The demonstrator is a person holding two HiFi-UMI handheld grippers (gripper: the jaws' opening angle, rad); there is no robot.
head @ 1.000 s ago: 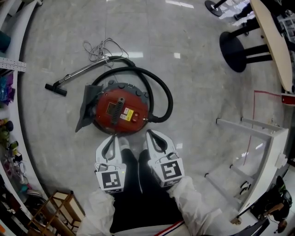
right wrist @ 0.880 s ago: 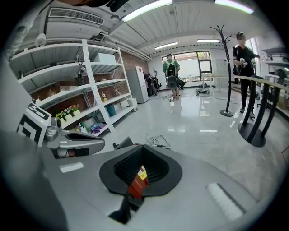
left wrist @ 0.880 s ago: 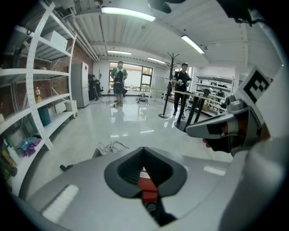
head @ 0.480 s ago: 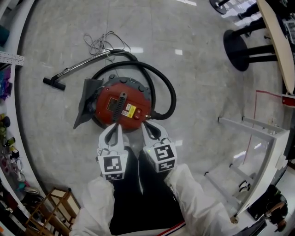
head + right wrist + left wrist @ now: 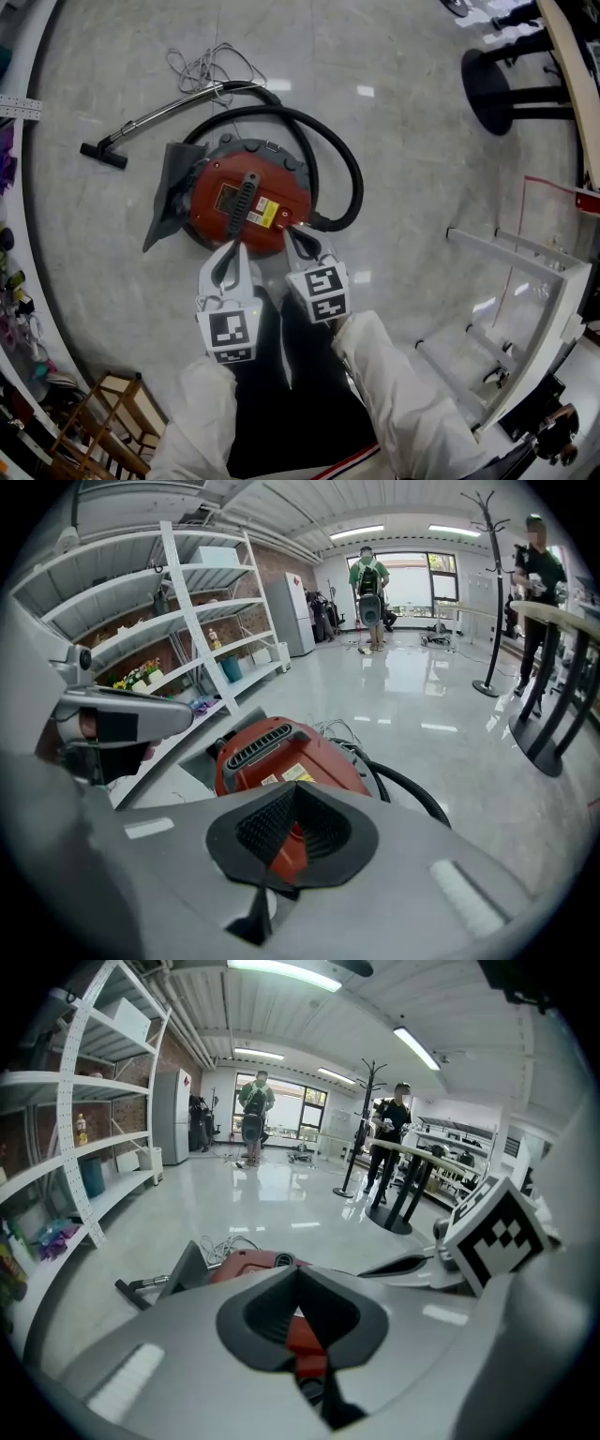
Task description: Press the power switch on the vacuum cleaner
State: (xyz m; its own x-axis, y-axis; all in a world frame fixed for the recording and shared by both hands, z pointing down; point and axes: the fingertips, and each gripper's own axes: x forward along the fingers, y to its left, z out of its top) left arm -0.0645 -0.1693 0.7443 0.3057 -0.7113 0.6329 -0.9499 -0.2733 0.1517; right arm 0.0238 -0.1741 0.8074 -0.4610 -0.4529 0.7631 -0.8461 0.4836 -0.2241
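The red round vacuum cleaner (image 5: 225,202) stands on the floor with a black handle (image 5: 247,195) across its top and a yellow label (image 5: 263,217). Its black hose (image 5: 349,173) loops round the right side to a metal wand (image 5: 150,117). I cannot make out its power switch. My left gripper (image 5: 234,247) is shut, its tip just short of the vacuum's near edge. My right gripper (image 5: 292,230) is shut too, its tip at the near right rim beside the label. Through the left gripper (image 5: 298,1271) and the right gripper (image 5: 295,787) I see the red body (image 5: 281,757) close ahead.
A grey flap (image 5: 167,197) lies left of the vacuum and a loose cord (image 5: 202,64) lies behind it. A white frame (image 5: 525,277) stands at the right, black stool bases (image 5: 489,80) beyond. A wooden crate (image 5: 108,412) and shelves are at the left. People stand far off (image 5: 367,578).
Both grippers have moved forward towards the vacuum. The right one has gone further and now reaches its near rim.
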